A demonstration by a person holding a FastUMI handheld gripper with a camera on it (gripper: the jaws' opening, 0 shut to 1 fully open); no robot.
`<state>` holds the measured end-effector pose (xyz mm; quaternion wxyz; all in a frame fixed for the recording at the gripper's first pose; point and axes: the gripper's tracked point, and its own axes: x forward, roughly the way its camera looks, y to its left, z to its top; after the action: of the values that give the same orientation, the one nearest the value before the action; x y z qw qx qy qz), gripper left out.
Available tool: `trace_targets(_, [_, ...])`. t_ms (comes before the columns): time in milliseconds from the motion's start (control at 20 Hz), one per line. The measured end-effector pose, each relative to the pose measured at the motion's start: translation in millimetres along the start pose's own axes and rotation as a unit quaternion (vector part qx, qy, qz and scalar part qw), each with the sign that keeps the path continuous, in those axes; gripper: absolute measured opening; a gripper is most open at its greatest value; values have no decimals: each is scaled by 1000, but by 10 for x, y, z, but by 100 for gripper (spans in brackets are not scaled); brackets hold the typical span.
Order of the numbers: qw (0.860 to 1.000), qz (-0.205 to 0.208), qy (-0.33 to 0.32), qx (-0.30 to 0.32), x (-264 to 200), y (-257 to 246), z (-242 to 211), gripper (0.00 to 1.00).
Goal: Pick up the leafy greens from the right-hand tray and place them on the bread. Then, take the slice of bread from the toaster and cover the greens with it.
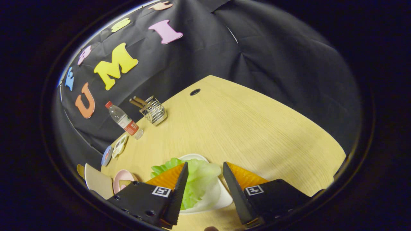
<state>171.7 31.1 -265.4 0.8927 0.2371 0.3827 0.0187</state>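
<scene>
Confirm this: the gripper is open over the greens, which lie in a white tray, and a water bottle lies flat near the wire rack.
Not quite: the gripper view shows the bottle standing, not flat. The gripper is open over the greens in the white tray, near the wire rack.

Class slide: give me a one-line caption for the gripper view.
Open tool poised over leafy greens on a white tray, fingers not yet touching.
</scene>
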Motion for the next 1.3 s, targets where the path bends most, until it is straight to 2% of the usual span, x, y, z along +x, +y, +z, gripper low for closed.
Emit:
trace_targets(200, [1000, -18, 4, -12, 2, -104, 0, 42])
trace_targets(350, [999, -23, 0, -29, 3, -125, 38, 16])
trace_targets(400, [999, -26, -7, -45, -9, -137, 66, 16])
trace_targets(500, [998, -31, -15, -58, -44, -132, 112, 0])
trace_targets(700, [997, -9, -42, -61, -203, 29, 248, 0])
trace_targets(1150, [993, 92, -68, -28, -771, 807, 378, 0])
trace_targets(1300, [990, 112, -79, -36, -939, 1038, 399, 0])
